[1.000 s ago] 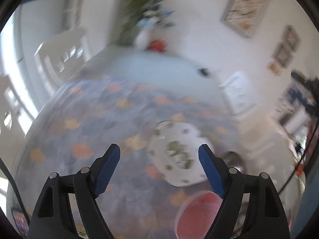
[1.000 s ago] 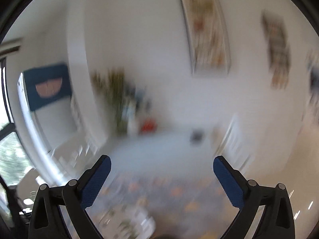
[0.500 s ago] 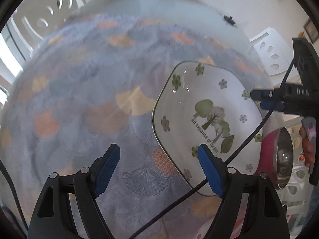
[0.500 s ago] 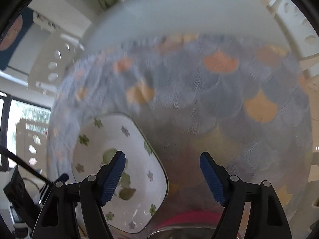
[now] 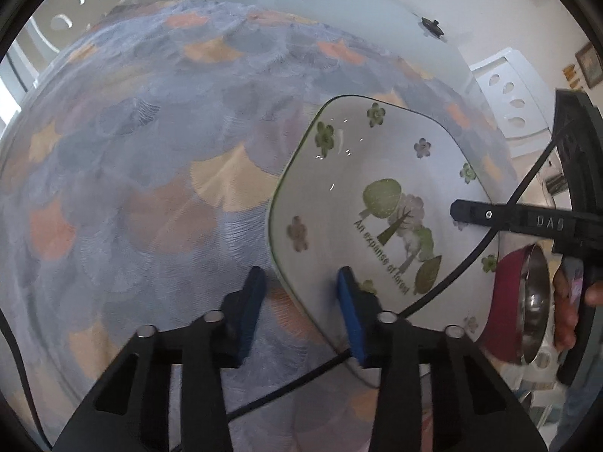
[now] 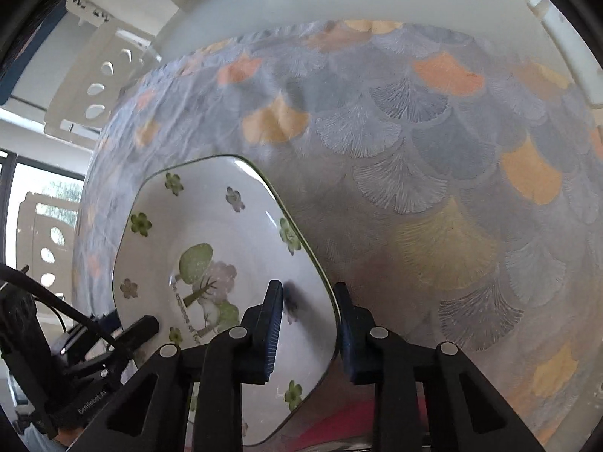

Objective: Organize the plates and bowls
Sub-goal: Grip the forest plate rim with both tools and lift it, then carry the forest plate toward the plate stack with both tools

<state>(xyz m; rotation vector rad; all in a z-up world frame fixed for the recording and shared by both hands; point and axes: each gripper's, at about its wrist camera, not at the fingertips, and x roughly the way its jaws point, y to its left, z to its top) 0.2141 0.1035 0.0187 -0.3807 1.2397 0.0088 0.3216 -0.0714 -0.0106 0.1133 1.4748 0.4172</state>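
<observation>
Left tongs (image 5: 299, 301): jaws closing, narrowed around the near-left rim of the plate; the rim runs between the two blue pads, one pad over the plate's inside and one outside over the cloth. Whether the pads already press the rim I cannot tell.
Right tongs (image 6: 309, 324): jaws closing, narrowed around the plate's right rim, left pad over the white inside, right pad outside the edge. Firm contact cannot be told here either.
Plate (image 5: 380, 226): white, squarish with rounded corners and a thin dark-green edge; small green and mauve flowers round the border, a green and pink tree picture in the middle with the printed words "An expanse of forest".
Plate's place: on the tablecloth, between the two tongs, one at each of its opposite sides.
Bowl (image 5: 522, 301): red outside, shiny metal inside, just beside the plate's right edge in the left view.
Tablecloth (image 5: 150, 188): grey-blue fan pattern with orange and yellow patches, covering most of the desk (image 5: 339, 3).
Chair (image 5: 508, 94): white, with oval holes, beyond the desk.
</observation>
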